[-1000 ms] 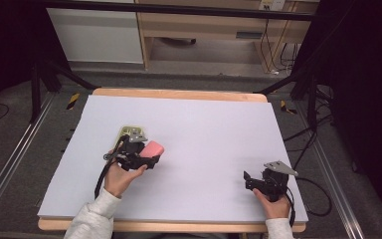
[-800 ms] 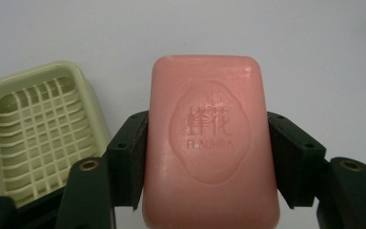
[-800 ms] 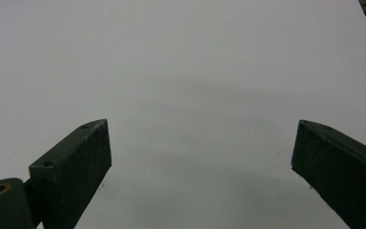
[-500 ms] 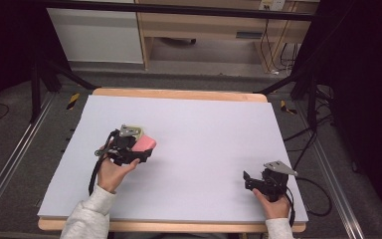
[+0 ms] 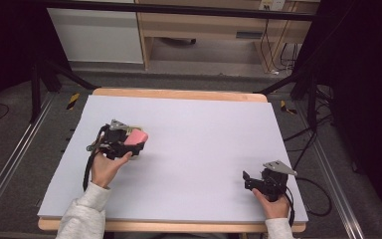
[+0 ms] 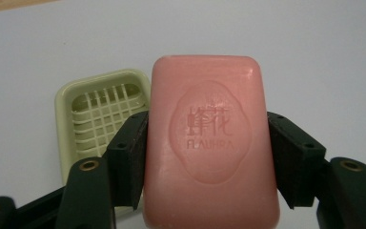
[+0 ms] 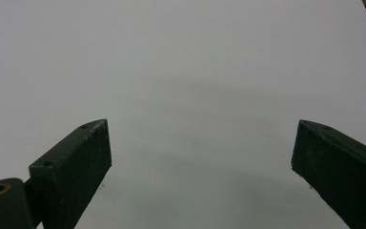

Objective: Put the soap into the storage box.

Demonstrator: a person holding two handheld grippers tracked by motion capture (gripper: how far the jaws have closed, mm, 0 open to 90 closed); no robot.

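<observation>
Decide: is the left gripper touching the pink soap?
Touching. In the left gripper view, the left gripper has both jaws pressed flat against the long sides of the soap, no gap on either side.

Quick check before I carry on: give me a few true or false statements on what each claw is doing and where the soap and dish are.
1. The left claw is shut on the pink soap bar. True.
2. The soap bar lies inside the green soap dish. False: it is held in the claw, the dish bare beyond it.
3. The right claw grips a sponge. False: it is open over the white table.
4. The soap's stamped face points at the left gripper view's camera. True.
</observation>
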